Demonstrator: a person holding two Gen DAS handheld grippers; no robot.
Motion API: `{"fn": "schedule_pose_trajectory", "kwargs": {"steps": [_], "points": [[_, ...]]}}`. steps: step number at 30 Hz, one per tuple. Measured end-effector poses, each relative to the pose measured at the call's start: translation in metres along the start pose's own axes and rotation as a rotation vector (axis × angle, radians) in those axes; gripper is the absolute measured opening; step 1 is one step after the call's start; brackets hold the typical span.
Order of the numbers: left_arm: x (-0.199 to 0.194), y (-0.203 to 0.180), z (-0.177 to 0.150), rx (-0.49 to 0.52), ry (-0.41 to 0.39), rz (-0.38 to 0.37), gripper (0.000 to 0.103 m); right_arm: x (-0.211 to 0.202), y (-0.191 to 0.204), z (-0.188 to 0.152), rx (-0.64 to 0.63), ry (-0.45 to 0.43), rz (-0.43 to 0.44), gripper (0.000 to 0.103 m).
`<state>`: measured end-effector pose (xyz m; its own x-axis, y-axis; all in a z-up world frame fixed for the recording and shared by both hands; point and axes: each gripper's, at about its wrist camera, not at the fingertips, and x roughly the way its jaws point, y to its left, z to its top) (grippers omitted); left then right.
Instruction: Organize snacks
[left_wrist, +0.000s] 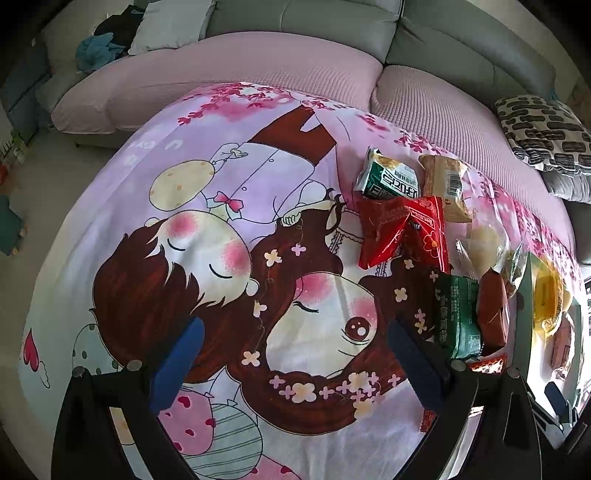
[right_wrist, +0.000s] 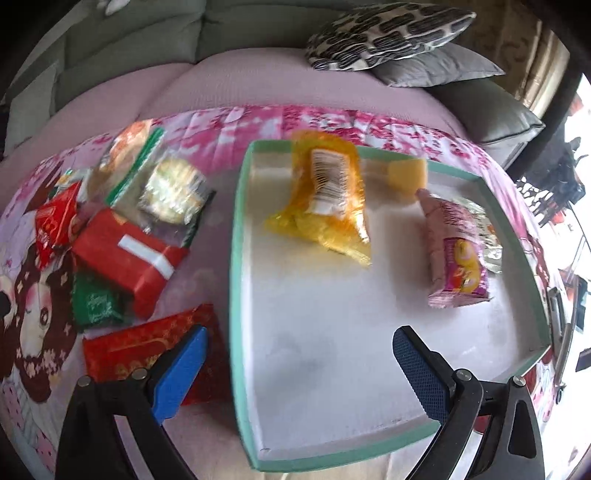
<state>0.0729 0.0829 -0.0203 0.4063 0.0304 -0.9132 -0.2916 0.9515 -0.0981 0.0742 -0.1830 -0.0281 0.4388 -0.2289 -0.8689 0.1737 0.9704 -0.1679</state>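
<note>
Left gripper (left_wrist: 291, 356) jaws spread wide, holding nothing, hovering over the cartoon-print cloth (left_wrist: 229, 236) with the snack pile off to its right. Left wrist view shows the far pile items the right view barely catches: green-white packet (left_wrist: 389, 177), tan packet with barcode (left_wrist: 445, 184), red packet (left_wrist: 402, 229), dark green packet (left_wrist: 458, 321), brown packet (left_wrist: 491, 312). The tray only appears there as a thin edge at far right. Right gripper (right_wrist: 297, 363) also wide open and empty, over the near left part of the tray (right_wrist: 332, 369), a teal-rimmed white one. Only the right wrist view shows the tray contents: yellow bag (right_wrist: 325, 199) lying near the back, small yellow block (right_wrist: 408, 173) behind it, pink packet (right_wrist: 456, 254) toward the right side. Left of the tray on the cloth: red box with white stripe (right_wrist: 125, 254), clear-wrapped round biscuit (right_wrist: 171, 192), flat red-gold packet (right_wrist: 147, 345) just beside the tray wall. Right view is motion-blurred.
</note>
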Motion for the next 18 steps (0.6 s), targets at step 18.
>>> {"fn": "schedule_pose_trajectory", "kwargs": {"steps": [18], "points": [[-0.002,-0.005,-0.005,0.013,0.007,-0.018,0.1,-0.015,0.057,-0.023,-0.352,-0.016,-0.009,0.101]]}}
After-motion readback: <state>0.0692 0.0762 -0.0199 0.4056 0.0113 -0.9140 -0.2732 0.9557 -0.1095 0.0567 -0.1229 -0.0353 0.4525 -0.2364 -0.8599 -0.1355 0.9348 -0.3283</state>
